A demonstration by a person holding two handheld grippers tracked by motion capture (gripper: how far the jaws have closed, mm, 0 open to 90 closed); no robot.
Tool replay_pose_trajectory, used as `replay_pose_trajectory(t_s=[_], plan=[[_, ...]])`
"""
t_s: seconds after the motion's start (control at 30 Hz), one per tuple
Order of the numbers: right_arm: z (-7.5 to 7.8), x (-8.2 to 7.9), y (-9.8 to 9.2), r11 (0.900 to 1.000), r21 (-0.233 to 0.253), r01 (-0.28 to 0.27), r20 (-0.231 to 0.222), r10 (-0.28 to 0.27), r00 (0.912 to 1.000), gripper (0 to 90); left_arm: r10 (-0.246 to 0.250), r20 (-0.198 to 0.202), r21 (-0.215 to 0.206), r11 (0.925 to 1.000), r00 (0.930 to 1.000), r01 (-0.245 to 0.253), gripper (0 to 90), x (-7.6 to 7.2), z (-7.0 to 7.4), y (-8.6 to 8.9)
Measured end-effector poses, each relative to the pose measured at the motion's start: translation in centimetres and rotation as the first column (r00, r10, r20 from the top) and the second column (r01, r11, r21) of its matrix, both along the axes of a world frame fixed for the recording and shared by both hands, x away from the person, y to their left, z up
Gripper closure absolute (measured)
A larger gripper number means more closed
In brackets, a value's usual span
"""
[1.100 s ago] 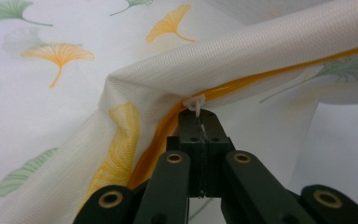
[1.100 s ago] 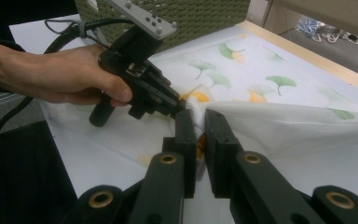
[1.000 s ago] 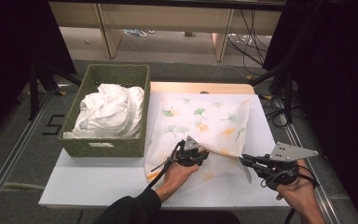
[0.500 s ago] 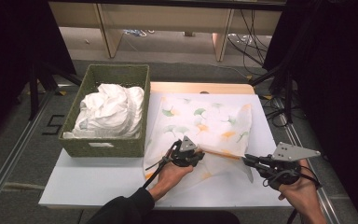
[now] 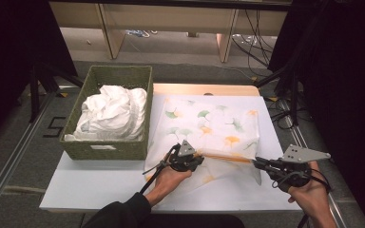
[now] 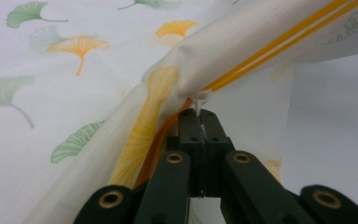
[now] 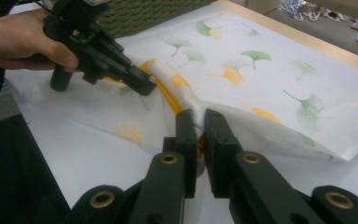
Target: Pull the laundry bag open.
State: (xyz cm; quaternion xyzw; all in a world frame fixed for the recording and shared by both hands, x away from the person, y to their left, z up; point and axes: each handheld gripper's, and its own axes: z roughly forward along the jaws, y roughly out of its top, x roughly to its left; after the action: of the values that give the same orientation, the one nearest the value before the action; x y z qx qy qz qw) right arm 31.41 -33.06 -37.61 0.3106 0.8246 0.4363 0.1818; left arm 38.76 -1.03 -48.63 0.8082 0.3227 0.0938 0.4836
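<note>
A ginkgo-print cloth (image 5: 209, 128) lies spread on the white tabletop (image 5: 100, 190), just right of a green wicker basket (image 5: 109, 149) full of crumpled white fabric (image 5: 111, 111). The left gripper (image 5: 197, 161) and right gripper (image 5: 257, 163) each pinch the cloth's orange-striped near edge, fingers (image 6: 200, 135) clamped tight, the edge lifted and stretched taut between them.

Black number 5 marked on the grey floor (image 5: 9, 142) left of the table, white label (image 5: 102, 147) on the green basket (image 5: 109, 148) front, its writing too small to read
</note>
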Motion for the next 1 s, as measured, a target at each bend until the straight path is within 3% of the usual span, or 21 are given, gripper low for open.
replay_pose_trajectory(t_s=[0.1,0.13,0.17,0.23,0.27,0.3,0.33,0.37,0.4,0.43,0.5,0.53,0.57,0.6,0.77,0.83,0.87,0.9,0.97,1.0], plan=[[-0.2,0.1,-0.5,1.0,-0.003,0.013,0.001,-0.013,0.9999,85.9,-0.006,0.003,0.016,0.9999,1.0,0.006,89.3,0.0,-0.1,0.5],[-0.2,0.0,-0.6,1.0,0.004,0.031,-0.016,-0.031,0.9994,85.9,0.011,0.001,-0.002,0.9999,0.9999,-0.011,89.3,-0.1,-0.1,0.6],[-0.3,0.1,-0.8,1.0,-0.006,0.029,0.0,-0.029,0.9996,85.9,0.009,0.0,-0.007,0.9999,1.0,-0.009,89.4,-0.1,-0.1,0.7],[-0.4,0.1,-0.9,0.999,-0.001,0.048,-0.022,-0.048,0.9986,85.9,-0.002,-0.002,0.006,1.0,1.0,0.002,89.4,-0.3,-0.2,1.1],[-0.5,0.3,-1.1,0.999,-0.015,0.046,-0.004,-0.046,0.9989,85.9,0.009,0.001,-0.002,1.0,1.0,-0.009,89.3,-0.4,-0.2,1.3],[-0.6,0.1,-1.1,0.998,-0.019,0.066,-0.025,-0.067,0.9975,85.9,0.006,-0.018,-0.014,0.9999,0.9998,-0.006,89.3,-0.4,-0.3,1.4],[-0.6,0.2,-1.3,0.997,-0.027,0.072,-0.023,-0.073,0.9971,85.9,0.007,-0.004,0.009,0.9999,1.0,-0.007,89.3,-0.5,-0.2,1.8],[-0.7,0.4,-1.4,0.997,-0.029,0.068,-0.021,-0.068,0.9975,85.9,0.014,-0.002,-0.008,0.9999,0.9999,-0.014,89.3,-0.5,-0.3,1.8],[-0.8,0.4,-1.5,0.996,-0.043,0.074,-0.006,-0.074,0.9972,85.9,-0.002,-0.005,0.019,0.9998,1.0,0.002,89.3,-0.4,-0.3,2.2],[-0.8,0.5,-1.6,0.996,-0.044,0.078,-0.02,-0.079,0.9967,85.9,0.027,-0.009,-0.005,0.9996,0.9996,-0.027,89.3,-0.6,-0.4,2.2],[-1.0,0.5,-1.8,0.994,-0.056,0.091,-0.011,-0.092,0.9957,85.9,0.031,-0.005,0.001,0.9995,0.9995,-0.031,89.3,-0.6,-0.3,2.6],[-1.1,0.5,-1.8,0.994,-0.044,0.104,-0.036,-0.106,0.9937,85.9,0.03,0.0,-0.009,0.9995,0.9995,-0.03,89.3,-0.5,-0.3,2.6],[-1.2,0.5,-1.9,0.993,-0.046,0.106,-0.033,-0.107,0.9937,85.9,0.007,-0.002,0.022,0.9997,1.0,-0.007,89.3,-0.5,-0.2,3.0],[-1.2,0.7,-2.1,0.993,-0.052,0.102,-0.021,-0.103,0.9945,85.9,0.041,-0.006,0.003,0.9992,0.9992,-0.041,89.3,-0.7,-0.2,2.9],[-1.1,0.5,-2.3,0.992,-0.045,0.116,-0.041,-0.118,0.9922,85.9,0.027,-0.013,0.009,0.9996,0.9996,-0.026,89.3,-0.8,-0.1,3.8],[-1.2,0.6,-2.5,0.992,-0.058,0.108,-0.015,-0.11,0.9939,85.9,0.034,-0.011,0.008,0.9994,0.9993,-0.034,89.3,-1.0,-0.2,4.2],[-1.2,0.6,-2.5,0.992,-0.057,0.112,-0.025,-0.114,0.9932,85.8,0.032,-0.007,0.02,0.9993,0.9995,-0.032,89.3,-1.0,-0.1,4.5],[-1.2,0.6,-2.6,0.992,-0.057,0.111,-0.025,-0.113,0.9933,85.9,0.051,-0.013,0.003,0.9987,0.9986,-0.051,89.3,-1.1,-0.2,4.7],[-1.4,0.6,-2.5,0.992,-0.045,0.119,-0.047,-0.121,0.9915,85.8,0.047,-0.007,0.024,0.9986,0.9989,-0.047,89.3,-1.0,-0.1,5.3],[-1.4,0.6,-2.5,0.992,-0.046,0.115,-0.046,-0.117,0.9921,85.8,0.062,-0.018,-0.004,0.9981,0.9979,-0.062,89.3,-1.1,-0.1,5.3]])
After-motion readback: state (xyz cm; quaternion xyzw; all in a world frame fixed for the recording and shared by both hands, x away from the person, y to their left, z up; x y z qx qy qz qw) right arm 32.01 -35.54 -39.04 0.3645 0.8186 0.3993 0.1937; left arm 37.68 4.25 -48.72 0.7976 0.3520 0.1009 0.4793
